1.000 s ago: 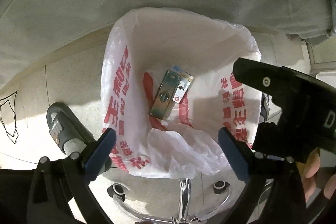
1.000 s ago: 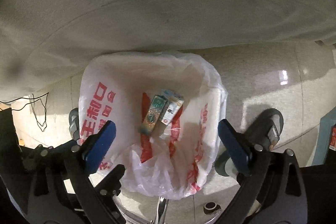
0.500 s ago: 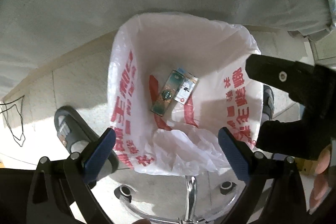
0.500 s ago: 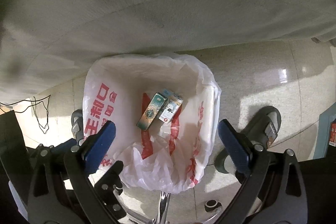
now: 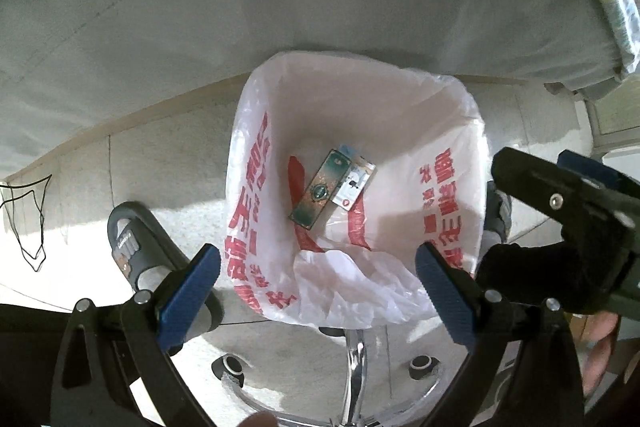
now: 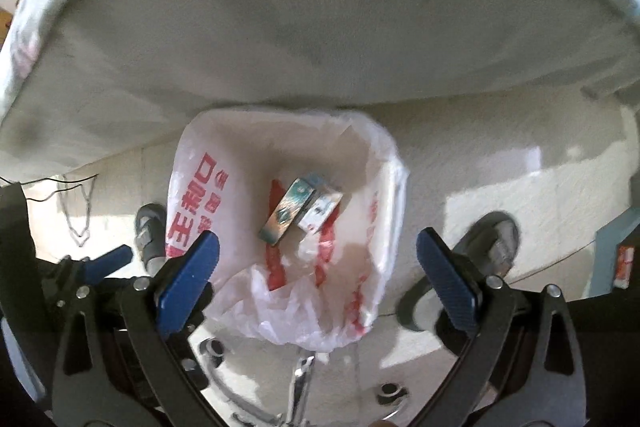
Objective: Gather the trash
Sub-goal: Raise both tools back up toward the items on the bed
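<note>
a white bin bag (image 5: 360,195) with red print sits open beside the draped table (image 5: 280,7), and a green box (image 5: 322,191) lies at its bottom. above the bag, the left gripper (image 5: 316,281) and right gripper (image 6: 316,275) hang with jaws spread, holding nothing. that drop looks done to me; next they would need to find more trash away from the bag.

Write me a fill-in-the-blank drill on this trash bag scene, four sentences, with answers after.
1. The lettering on the white trash bag is ____.
2. The small flat boxes lie ____ the bag.
3. Jaws of the left gripper and right gripper both stand ____.
4. The sandal rests on the ____.

Answers: red; inside; open; floor
</note>
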A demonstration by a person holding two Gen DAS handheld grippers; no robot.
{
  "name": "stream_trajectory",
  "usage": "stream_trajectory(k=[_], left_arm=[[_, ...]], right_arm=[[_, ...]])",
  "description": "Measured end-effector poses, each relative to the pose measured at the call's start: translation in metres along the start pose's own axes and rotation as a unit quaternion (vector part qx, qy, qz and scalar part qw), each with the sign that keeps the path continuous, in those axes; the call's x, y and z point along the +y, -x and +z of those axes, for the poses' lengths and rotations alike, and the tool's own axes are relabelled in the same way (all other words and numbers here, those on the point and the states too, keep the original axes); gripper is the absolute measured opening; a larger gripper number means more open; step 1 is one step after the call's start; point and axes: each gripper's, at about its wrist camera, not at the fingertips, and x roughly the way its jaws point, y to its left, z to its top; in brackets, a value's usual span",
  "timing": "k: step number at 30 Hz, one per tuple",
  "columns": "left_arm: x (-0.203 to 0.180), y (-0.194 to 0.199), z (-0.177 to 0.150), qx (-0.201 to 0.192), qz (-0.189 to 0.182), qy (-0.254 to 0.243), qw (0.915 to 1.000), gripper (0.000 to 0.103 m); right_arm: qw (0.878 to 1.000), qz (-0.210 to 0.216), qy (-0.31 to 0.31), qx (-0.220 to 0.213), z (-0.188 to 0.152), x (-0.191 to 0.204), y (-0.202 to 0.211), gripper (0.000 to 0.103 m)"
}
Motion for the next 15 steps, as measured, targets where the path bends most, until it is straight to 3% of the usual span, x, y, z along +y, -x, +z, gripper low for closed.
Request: stream_trajectory(k=[6, 15], left_arm=[[-0.002, 0.026, 0.000, -0.028, -0.003, 0.000, 0.9996, 0.095], [-0.002, 0.086, 0.002, -0.096, -0.021, 0.006, 0.9951, 0.095]], right_arm=[[0.999, 0.024, -0.011, -0.024, -0.002, -0.002, 0.026, 0.096], [0.994, 0.027, 0.021, -0.104, -0.006, 0.014, 0.105, 0.096]])
